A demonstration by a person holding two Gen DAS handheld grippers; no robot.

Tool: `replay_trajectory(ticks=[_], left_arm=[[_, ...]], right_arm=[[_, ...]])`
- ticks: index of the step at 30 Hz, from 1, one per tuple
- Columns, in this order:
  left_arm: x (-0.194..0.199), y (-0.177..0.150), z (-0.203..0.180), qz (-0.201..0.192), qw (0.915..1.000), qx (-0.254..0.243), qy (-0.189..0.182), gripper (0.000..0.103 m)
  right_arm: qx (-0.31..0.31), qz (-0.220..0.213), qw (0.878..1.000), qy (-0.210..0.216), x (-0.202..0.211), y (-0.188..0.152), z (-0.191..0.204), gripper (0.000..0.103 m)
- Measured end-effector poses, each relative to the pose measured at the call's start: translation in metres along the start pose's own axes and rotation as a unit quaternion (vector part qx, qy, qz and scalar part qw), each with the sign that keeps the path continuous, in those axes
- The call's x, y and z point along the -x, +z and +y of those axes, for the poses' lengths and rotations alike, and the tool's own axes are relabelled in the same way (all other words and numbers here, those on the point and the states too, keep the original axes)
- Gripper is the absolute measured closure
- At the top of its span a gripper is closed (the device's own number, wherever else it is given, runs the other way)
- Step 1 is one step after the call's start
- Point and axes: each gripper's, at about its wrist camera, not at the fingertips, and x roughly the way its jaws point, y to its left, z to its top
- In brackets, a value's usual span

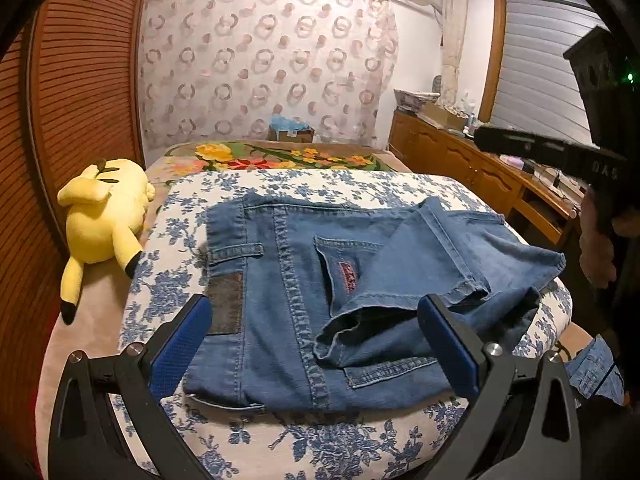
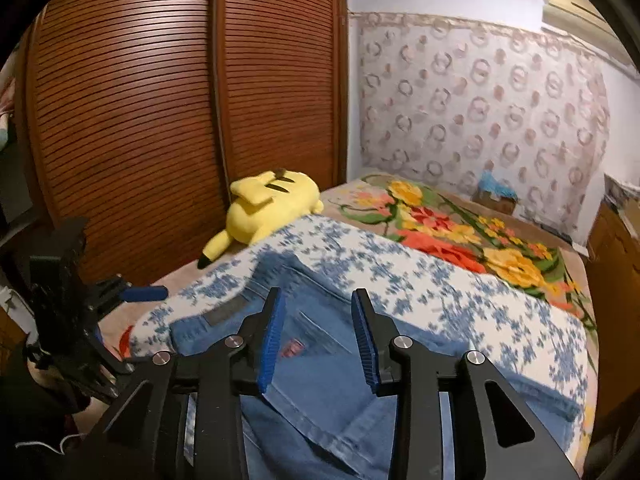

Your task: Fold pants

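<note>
Blue denim pants (image 1: 288, 300) lie folded on a blue-flowered white cushion (image 1: 280, 188), back pocket up, with the leg ends (image 1: 440, 280) laid over the seat. My left gripper (image 1: 314, 312) is open and empty just above the pants' near edge. My right gripper (image 1: 484, 138) shows at the far right, raised above the bed, held by a hand. In the right wrist view, the right gripper (image 2: 318, 300) is open and empty over the pants (image 2: 320, 380), and the left gripper (image 2: 148, 293) shows at the left.
A yellow plush toy (image 1: 104, 216) lies left of the cushion beside slatted wooden wardrobe doors (image 1: 80, 80). A floral blanket (image 1: 272, 156) covers the bed behind. A wooden dresser (image 1: 480, 168) with clutter stands at the right.
</note>
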Motion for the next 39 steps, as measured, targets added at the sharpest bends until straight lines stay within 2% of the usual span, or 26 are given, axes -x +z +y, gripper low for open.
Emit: replay_trajectory(ticks=[8, 11, 14, 16, 19, 32, 36, 37, 39], left_arm=[[-0.022, -0.009, -0.005, 0.029, 0.9995, -0.004, -0.01, 0.001], [-0.031, -0.014, -0.008, 0.042, 0.999, -0.006, -0.016, 0.004], [-0.041, -0.018, -0.009, 0.055, 0.9982, -0.01, -0.021, 0.015], [-0.047, -0.021, -0.011, 0.062, 0.9978, -0.013, -0.019, 0.029], [-0.053, -0.024, -0.012, 0.069, 0.9974, -0.015, -0.014, 0.042], [-0.063, -0.025, -0.01, 0.079, 0.9967, -0.019, 0.002, 0.044], [-0.061, -0.024, -0.012, 0.074, 0.9969, -0.026, 0.002, 0.049], [-0.061, -0.023, -0.012, 0.072, 0.997, -0.026, 0.0, 0.049], [-0.062, -0.023, -0.012, 0.073, 0.997, -0.026, 0.001, 0.05]], right_arm=[[-0.034, 0.035, 0.999, -0.022, -0.008, -0.022, -0.001, 0.059], [-0.043, 0.056, 0.997, -0.019, -0.015, -0.029, -0.001, 0.059], [-0.049, 0.068, 0.996, -0.021, -0.023, -0.034, -0.001, 0.059], [-0.059, 0.076, 0.995, -0.017, -0.028, -0.035, 0.0, 0.059], [-0.065, 0.086, 0.994, -0.017, -0.03, -0.037, 0.0, 0.059], [-0.095, 0.122, 0.988, -0.008, -0.041, -0.047, -0.005, 0.059], [-0.1, 0.121, 0.988, 0.005, -0.044, -0.054, -0.01, 0.059], [-0.098, 0.12, 0.988, 0.008, -0.044, -0.055, -0.009, 0.061], [-0.093, 0.108, 0.99, 0.017, -0.042, -0.054, -0.009, 0.088]])
